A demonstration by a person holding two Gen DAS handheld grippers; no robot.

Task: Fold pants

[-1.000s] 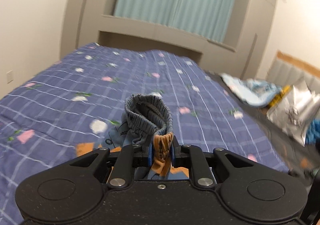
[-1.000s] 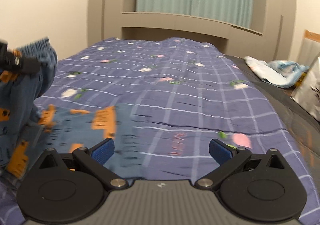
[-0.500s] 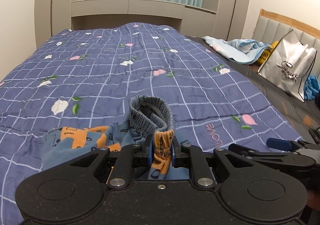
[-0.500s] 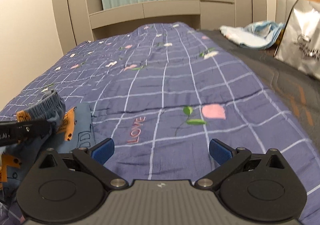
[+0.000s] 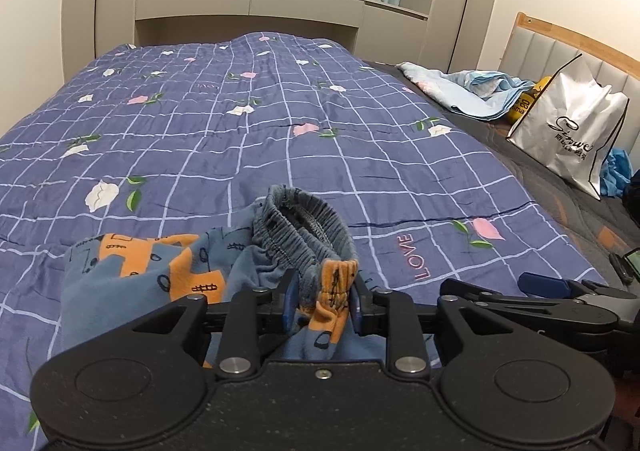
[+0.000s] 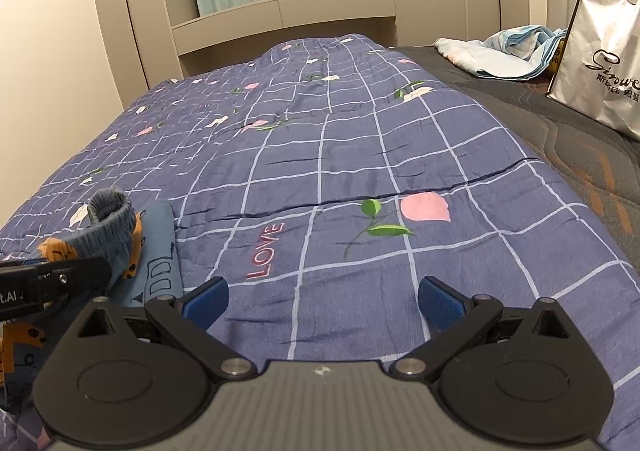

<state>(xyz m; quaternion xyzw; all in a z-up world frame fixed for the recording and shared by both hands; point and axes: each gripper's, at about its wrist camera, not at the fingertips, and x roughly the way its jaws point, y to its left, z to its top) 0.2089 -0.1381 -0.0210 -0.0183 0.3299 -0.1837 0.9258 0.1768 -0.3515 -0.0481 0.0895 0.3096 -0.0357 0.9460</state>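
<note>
Left wrist view first: the left gripper [image 5: 322,305] has the pants [image 5: 192,267] between its blue pads, right at the elastic waistband [image 5: 304,223], but its jaws have just been opening. There's now a visible gap on both sides of the orange-and-blue bunch, where half a second ago the pads were pinching it tight. So the cloth sits loosely between them rather than being clamped. The rest of the pants lies spread on the checked blue quilt [image 5: 240,123] to the left of the gripper, near the bed's front edge. Compared with a second back, the waistband has come down from mid-air to rest on the quilt (looks like a fold just got laid over). The right gripper pokes in at the lower right edge of this view.

Right wrist view: the right gripper [image 6: 322,301] hangs wide apart over bare quilt near the stitched "LOVE", holding nothing. The pants [image 6: 156,247] are at its far left, with the left gripper's finger in front of them.

Best guess: the left one is letting go after placing the fold, so smoothing or a second fold probably comes next.
</note>
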